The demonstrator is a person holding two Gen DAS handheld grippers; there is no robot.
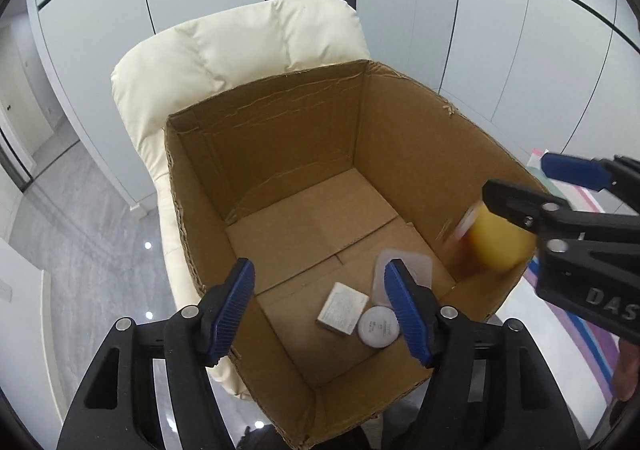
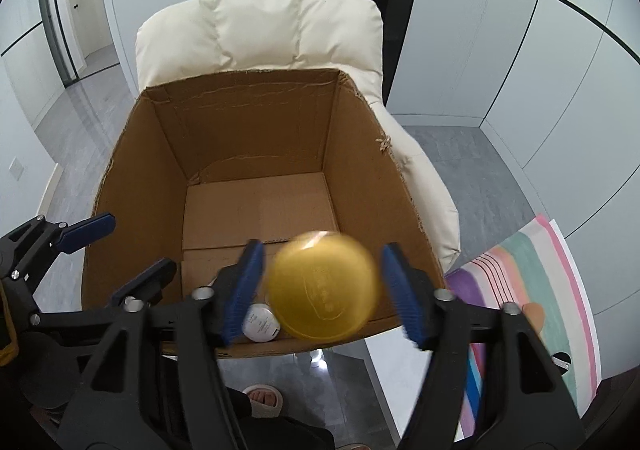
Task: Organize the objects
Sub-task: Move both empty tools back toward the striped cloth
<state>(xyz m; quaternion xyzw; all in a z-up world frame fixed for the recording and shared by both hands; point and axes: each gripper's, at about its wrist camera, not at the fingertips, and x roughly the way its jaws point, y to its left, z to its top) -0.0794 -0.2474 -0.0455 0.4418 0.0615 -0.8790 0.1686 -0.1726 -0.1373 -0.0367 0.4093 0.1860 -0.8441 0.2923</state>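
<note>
Jar (image 2: 323, 286) between spread right gripper (image 2: 323, 290) fingers — over box (image 2: 256, 138).

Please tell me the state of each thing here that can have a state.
cardboard box: open, upright on the chair.
yellow jar: blurred, between open fingers, not gripped.
right gripper: open.
left gripper: open, empty.
white round tin: closed, on box floor.
small carton: lying flat.
</note>
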